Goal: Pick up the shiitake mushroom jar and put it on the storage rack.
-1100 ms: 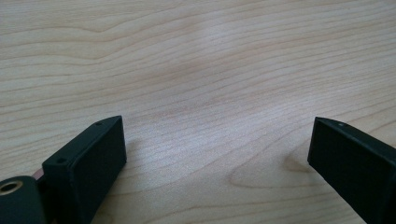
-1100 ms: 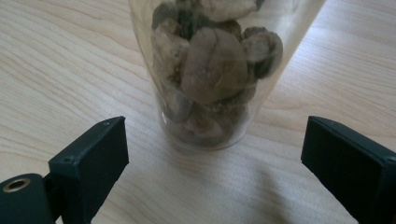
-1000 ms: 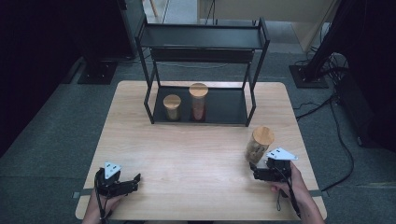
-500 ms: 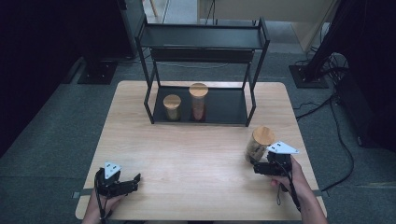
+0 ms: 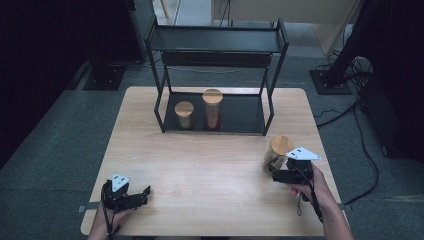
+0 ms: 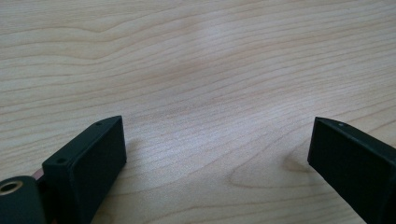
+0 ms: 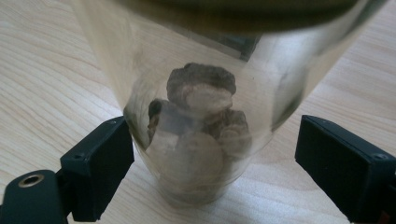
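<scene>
**Right gripper closing around a jar at the table's right edge**

High view: a wooden table fills the middle of the frame, with a black two-tier rack at its far side. On the rack's bottom shelf stand two jars with wooden lids, a short jar on the left and a tall jar just beside it on the right. At lower right, the jar with a wooden lid stands on the table, well apart from the rack. The right gripper is right against it from the near side, held by a hand coming in from the bottom edge. At lower left, the left gripper lies low over the table, far from all the jars.

Left gripper view: the two black jaws stand spread wide at the bottom corners, with bare wood grain between them.

Right gripper view: the glass jar stands in the centre, brown lumps piled in its lower half. It sits between the jaws. The left jaw is at or very near the glass; the right jaw stands clear of it with a gap. The jaws have just been closing, but they do not pinch the jar yet.
</scene>
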{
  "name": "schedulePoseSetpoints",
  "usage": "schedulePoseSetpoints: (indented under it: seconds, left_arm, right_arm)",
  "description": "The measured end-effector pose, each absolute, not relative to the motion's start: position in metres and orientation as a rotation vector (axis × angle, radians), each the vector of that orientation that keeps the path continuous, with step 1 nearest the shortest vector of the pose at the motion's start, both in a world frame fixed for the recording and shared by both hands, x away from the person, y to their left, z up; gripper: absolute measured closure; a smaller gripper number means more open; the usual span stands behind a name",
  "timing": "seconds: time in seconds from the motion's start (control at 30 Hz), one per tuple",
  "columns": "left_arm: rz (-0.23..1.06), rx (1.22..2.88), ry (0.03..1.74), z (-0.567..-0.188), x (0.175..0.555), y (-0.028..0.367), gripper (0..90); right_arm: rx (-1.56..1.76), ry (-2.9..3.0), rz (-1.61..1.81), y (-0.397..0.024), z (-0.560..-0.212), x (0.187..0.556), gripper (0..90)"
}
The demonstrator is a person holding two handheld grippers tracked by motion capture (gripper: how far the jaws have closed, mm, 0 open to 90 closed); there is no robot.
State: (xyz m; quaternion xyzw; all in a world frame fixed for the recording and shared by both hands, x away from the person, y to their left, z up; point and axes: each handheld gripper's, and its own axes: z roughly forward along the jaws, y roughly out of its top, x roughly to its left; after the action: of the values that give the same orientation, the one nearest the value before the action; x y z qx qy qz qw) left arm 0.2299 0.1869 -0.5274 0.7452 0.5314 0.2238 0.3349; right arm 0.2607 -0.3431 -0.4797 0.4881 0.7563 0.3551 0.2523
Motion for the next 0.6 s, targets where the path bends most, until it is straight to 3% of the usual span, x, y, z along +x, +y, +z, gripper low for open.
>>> schedulePoseSetpoints:
  seconds: [0.6]
  left_arm:
    - [0.583,1.945,1.385,-0.527,0.23,0.187,4.6]
  right_arm:
    - [1.312,2.068,0.984,-0.338,-0.465,0.269,18.1]
